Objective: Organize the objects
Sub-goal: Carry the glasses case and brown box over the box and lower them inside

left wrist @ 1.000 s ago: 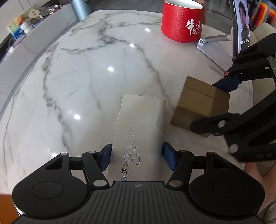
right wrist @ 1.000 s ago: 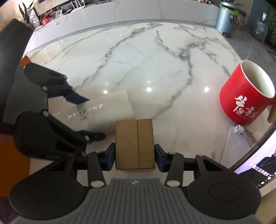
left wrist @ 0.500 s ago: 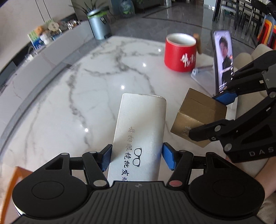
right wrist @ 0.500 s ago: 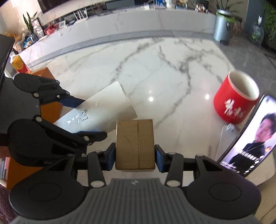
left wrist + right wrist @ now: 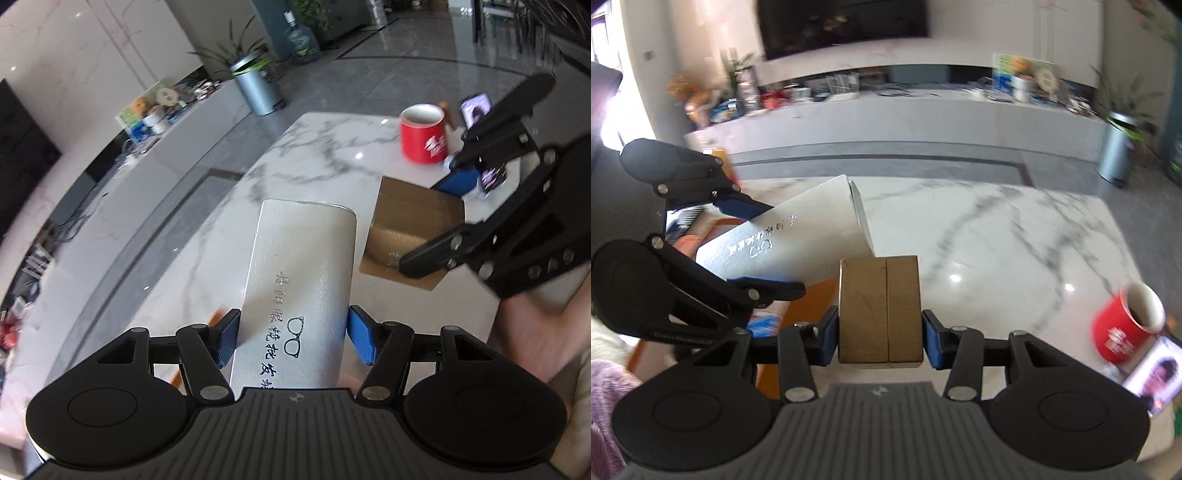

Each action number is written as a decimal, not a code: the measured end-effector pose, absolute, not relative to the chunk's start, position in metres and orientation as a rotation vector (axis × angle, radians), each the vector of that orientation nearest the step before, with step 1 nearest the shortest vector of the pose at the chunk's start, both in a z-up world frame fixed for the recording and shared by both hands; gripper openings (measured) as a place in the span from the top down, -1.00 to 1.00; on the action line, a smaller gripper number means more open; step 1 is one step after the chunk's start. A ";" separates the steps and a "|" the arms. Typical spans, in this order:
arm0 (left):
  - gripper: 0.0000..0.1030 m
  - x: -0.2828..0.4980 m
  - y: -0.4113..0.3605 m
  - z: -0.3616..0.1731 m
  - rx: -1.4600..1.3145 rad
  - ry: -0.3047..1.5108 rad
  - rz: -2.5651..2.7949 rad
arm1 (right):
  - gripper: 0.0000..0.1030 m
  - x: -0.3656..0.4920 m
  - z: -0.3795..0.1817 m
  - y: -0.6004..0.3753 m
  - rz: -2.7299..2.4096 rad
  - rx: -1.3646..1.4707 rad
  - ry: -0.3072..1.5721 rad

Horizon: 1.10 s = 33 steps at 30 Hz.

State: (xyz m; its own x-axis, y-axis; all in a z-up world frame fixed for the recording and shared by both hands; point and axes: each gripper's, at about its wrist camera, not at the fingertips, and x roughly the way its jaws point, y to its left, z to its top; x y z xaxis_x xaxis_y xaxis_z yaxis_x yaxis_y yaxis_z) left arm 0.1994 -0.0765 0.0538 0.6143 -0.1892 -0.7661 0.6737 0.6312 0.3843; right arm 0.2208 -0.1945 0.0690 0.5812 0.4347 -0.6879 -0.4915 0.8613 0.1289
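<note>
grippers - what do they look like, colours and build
Both match: the left gripper and right gripper have matte black linkage fingers with silver pivot pins, blue fingertip pads, round black discs either side, and a grey ribbed body with a small logo. Faint lettering marks one arm. A bare hand shows; no cables visible.

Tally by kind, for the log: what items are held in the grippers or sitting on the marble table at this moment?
White glasses case, in left gripper: 1
Brown cardboard box, in right gripper: 1
Red mug, on the marble table: 1
Phone with lit screen: 1
Total: 4
</note>
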 end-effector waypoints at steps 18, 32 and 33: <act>-0.40 0.258 -0.009 -0.054 1.037 0.847 -0.584 | 0.07 0.277 0.063 -0.081 0.709 -0.144 0.844; -0.41 0.307 0.010 -0.110 1.124 0.953 -0.693 | 0.08 0.320 0.032 -0.048 0.733 -0.151 0.883; -0.41 0.309 0.011 -0.113 1.137 0.959 -0.694 | 0.08 0.321 0.031 -0.045 0.740 -0.150 0.887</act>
State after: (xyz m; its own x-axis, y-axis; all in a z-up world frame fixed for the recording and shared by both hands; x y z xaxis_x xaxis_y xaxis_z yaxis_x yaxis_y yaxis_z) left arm 0.3086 0.0105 -0.1127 0.4432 0.0113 -0.8964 0.8551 0.2947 0.4265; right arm 0.3207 -0.0454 0.0312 0.4053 0.5245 -0.7487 -0.6429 0.7458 0.1745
